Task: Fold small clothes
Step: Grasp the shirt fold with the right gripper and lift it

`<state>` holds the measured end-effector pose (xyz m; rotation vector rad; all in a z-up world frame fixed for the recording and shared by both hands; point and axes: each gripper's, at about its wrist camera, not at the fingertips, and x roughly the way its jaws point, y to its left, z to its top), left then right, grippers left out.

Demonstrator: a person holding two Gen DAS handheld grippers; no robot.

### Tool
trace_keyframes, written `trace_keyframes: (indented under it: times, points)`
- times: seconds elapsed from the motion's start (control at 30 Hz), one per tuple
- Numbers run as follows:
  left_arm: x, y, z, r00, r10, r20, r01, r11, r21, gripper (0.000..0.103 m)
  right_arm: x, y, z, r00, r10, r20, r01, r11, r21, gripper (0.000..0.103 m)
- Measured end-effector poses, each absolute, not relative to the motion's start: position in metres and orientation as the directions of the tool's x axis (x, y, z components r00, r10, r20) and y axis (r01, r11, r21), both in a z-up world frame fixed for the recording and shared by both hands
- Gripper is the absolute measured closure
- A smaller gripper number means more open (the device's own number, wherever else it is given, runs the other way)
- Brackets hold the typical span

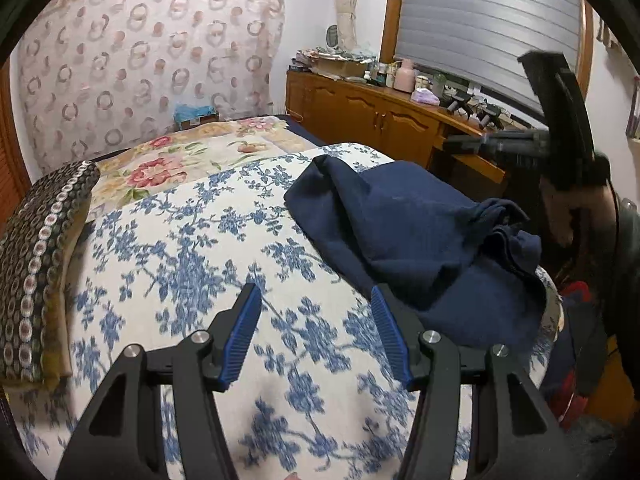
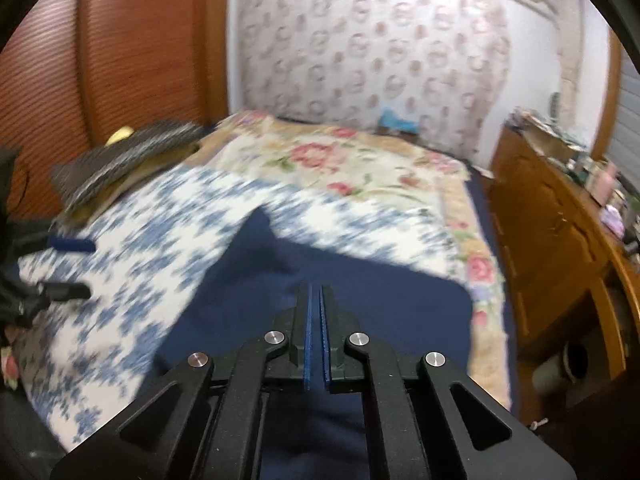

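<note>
A dark navy garment (image 1: 412, 240) lies crumpled on the blue-and-white floral bedspread (image 1: 192, 248), bunched into folds at its right side. My left gripper (image 1: 315, 290) hovers low over the bedspread with its blue pads (image 1: 244, 336) open; its right finger sits at the garment's near edge and nothing is between the pads. My right gripper (image 2: 318, 287) is shut above the navy garment (image 2: 360, 292), with no cloth showing between its pads. In the left wrist view the right gripper (image 1: 460, 145) is raised over the bed's right edge, held by a hand.
A patterned dark cushion (image 1: 36, 264) lies at the bed's left side. A pink floral blanket (image 1: 188, 156) covers the far half of the bed. A wooden cabinet (image 1: 376, 116) with cluttered items runs along the right. A patterned curtain (image 1: 152, 56) hangs behind.
</note>
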<state>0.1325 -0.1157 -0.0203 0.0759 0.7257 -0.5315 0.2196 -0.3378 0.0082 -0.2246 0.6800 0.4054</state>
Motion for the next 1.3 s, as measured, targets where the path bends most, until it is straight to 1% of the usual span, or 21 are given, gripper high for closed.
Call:
trace_keyframes:
  times: [0.07, 0.13, 0.3, 0.33, 0.37, 0.4, 0.43, 0.47, 0.57, 0.73, 0.77, 0.8, 0.83, 0.87, 0.93, 1.07, 1.2, 1.3]
  points:
    - [0.141, -0.117, -0.020, 0.620, -0.437, -0.651, 0.486, 0.866, -0.117, 0.047, 0.230, -0.351, 0.014, 0.713, 0.284, -0.641, -0.413, 0.909, -0.055, 0.102]
    - [0.147, -0.117, -0.020, 0.616, -0.441, -0.652, 0.487, 0.865, -0.125, 0.047, 0.230, -0.352, 0.012, 0.700, 0.307, -0.645, -0.441, 0.896, -0.052, 0.102]
    - [0.159, -0.111, -0.026, 0.607, -0.438, -0.663, 0.472, 0.870, -0.143, 0.047, 0.218, -0.323, -0.012, 0.645, 0.343, -0.683, -0.507, 0.861, -0.047, 0.101]
    - [0.159, -0.109, -0.027, 0.606, -0.438, -0.664, 0.470, 0.871, -0.146, 0.047, 0.215, -0.315, -0.016, 0.631, 0.354, -0.690, -0.523, 0.851, -0.042, 0.094]
    - [0.159, -0.108, -0.027, 0.606, -0.438, -0.664, 0.469, 0.871, -0.147, 0.047, 0.212, -0.308, -0.020, 0.621, 0.361, -0.696, -0.535, 0.844, -0.039, 0.079]
    - [0.159, -0.106, -0.028, 0.606, -0.439, -0.664, 0.468, 0.871, -0.149, 0.047, 0.208, -0.299, -0.023, 0.610, 0.370, -0.701, -0.549, 0.835, -0.037, 0.069]
    - [0.159, -0.105, -0.029, 0.605, -0.438, -0.665, 0.466, 0.872, -0.150, 0.047, 0.203, -0.290, -0.026, 0.599, 0.380, -0.705, -0.563, 0.826, -0.033, 0.050]
    - [0.158, -0.103, -0.030, 0.605, -0.437, -0.665, 0.465, 0.873, -0.151, 0.047, 0.199, -0.282, -0.029, 0.589, 0.390, -0.708, -0.573, 0.819, -0.026, 0.046]
    - [0.158, -0.098, -0.031, 0.603, -0.438, -0.666, 0.461, 0.873, -0.157, 0.047, 0.187, -0.261, -0.038, 0.546, 0.420, -0.725, -0.615, 0.789, -0.006, 0.045]
    - [0.160, -0.093, -0.035, 0.595, -0.436, -0.675, 0.460, 0.874, -0.159, 0.047, 0.182, -0.242, -0.061, 0.490, 0.383, -0.783, -0.639, 0.769, -0.024, 0.045]
    - [0.161, -0.093, -0.036, 0.592, -0.435, -0.678, 0.460, 0.874, -0.159, 0.047, 0.183, -0.242, -0.065, 0.483, 0.369, -0.794, -0.638, 0.770, -0.031, 0.051]
    - [0.163, -0.093, -0.037, 0.590, -0.435, -0.681, 0.460, 0.873, -0.159, 0.047, 0.185, -0.243, -0.068, 0.478, 0.359, -0.802, -0.635, 0.772, -0.034, 0.062]
    - [0.164, -0.093, -0.037, 0.587, -0.434, -0.684, 0.461, 0.873, -0.159, 0.047, 0.187, -0.246, -0.070, 0.476, 0.350, -0.807, -0.632, 0.774, -0.037, 0.090]
    - [0.166, -0.094, -0.038, 0.584, -0.433, -0.687, 0.463, 0.873, -0.157, 0.047, 0.189, -0.250, -0.069, 0.476, 0.351, -0.806, -0.632, 0.774, -0.036, 0.096]
    - [0.171, -0.096, -0.037, 0.579, -0.433, -0.691, 0.466, 0.871, -0.156, 0.047, 0.193, -0.263, -0.056, 0.497, 0.376, -0.782, -0.625, 0.781, -0.022, 0.098]
    - [0.184, -0.104, -0.036, 0.566, -0.434, -0.701, 0.473, 0.868, -0.155, 0.047, 0.214, -0.297, -0.022, 0.581, 0.366, -0.727, -0.563, 0.826, -0.035, 0.099]
    - [0.203, -0.120, -0.032, 0.553, -0.437, -0.709, 0.489, 0.860, -0.148, 0.047, 0.251, -0.342, 0.004, 0.652, 0.294, -0.699, -0.469, 0.881, -0.067, 0.099]
    - [0.216, -0.130, -0.031, 0.542, -0.442, -0.715, 0.497, 0.854, -0.152, 0.047, 0.283, -0.372, 0.008, 0.669, 0.229, -0.707, -0.407, 0.909, -0.092, 0.099]
